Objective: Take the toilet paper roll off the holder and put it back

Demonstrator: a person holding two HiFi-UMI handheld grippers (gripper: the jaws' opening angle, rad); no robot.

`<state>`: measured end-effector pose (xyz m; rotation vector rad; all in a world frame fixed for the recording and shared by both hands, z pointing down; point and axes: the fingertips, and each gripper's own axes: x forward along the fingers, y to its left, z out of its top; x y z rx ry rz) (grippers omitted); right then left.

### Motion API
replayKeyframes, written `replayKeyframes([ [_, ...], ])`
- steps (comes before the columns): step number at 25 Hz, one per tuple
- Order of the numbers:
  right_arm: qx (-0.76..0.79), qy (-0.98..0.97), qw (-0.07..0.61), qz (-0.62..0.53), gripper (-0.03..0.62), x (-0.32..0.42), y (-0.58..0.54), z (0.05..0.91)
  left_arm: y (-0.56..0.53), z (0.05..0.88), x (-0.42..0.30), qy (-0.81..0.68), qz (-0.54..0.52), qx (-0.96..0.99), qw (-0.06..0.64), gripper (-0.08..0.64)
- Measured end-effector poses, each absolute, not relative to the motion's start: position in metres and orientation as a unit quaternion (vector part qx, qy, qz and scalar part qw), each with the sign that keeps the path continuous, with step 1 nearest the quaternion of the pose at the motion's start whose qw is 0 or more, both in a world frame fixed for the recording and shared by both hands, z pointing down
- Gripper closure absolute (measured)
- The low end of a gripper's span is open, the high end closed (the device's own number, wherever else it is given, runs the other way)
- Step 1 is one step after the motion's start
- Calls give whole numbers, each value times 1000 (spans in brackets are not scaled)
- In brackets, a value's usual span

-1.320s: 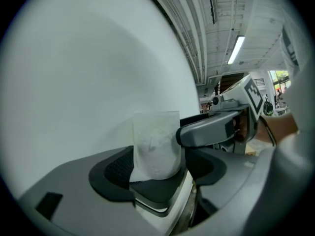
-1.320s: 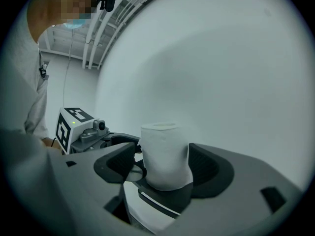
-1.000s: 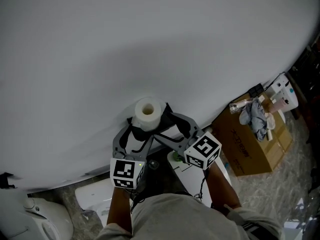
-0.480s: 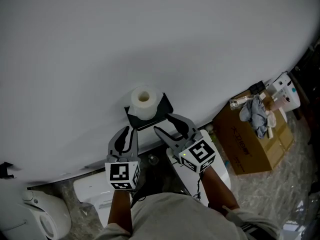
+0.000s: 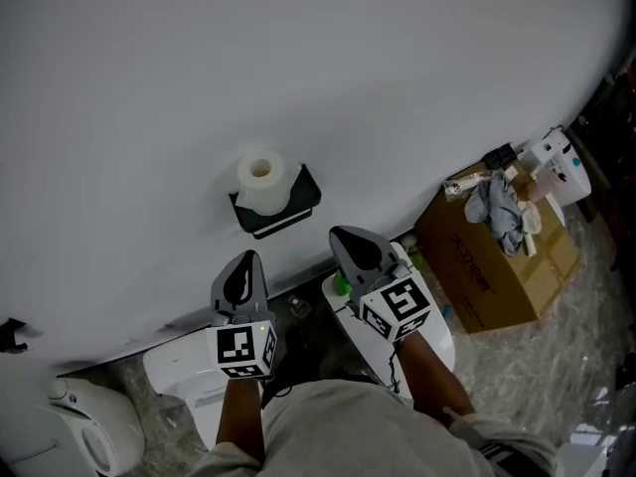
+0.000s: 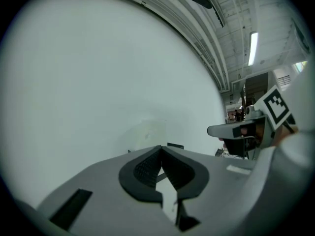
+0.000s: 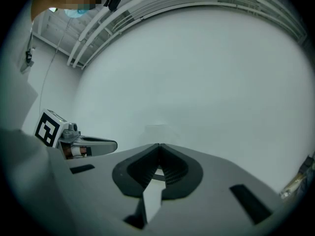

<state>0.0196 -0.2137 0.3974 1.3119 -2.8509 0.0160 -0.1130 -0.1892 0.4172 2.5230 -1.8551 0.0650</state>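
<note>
The toilet paper roll (image 5: 261, 180) stands on its holder (image 5: 283, 212) at the far wall. The left gripper (image 5: 246, 262) and the right gripper (image 5: 348, 242), nearer, have jaws pressed together, empty. Approaching closed like this could knock the roll down

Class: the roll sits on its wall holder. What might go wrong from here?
1. The toilet paper roll stands upright on the small black holder; a knock might tip it off.
2. The left gripper and right gripper are shut and empty; reaching in without opening might push the roll rather than grip it.
</note>
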Motion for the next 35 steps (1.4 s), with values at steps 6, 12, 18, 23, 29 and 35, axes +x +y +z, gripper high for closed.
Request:
replayKeyframes([
  [6, 425, -905, 5, -24, 588, 32, -181, 388, -153, 411, -104, -602, 25, 798, -8, 549],
  [12, 439, -896, -9, -73, 588, 51, -140, 367, -105, 399, -101, -629, 1, 777, -17, 551],
  [18, 450, -890, -19, -74, 588, 71, -104, 368, -60, 405, -92, -643, -2, 765, -18, 551],
  [23, 457, -886, -17, -79, 588, 84, -88, 364, -43, 400, -83, -645, -11, 764, -11, 550],
  [29, 475, -875, -21, -91, 588, 98, -74, 357, -27, 384, -86, -654, -13, 756, -31, 550],
  [35, 470, -877, -24, -96, 588, 88, -68, 350, -20, 383, -93, -653, -18, 756, -30, 549],
])
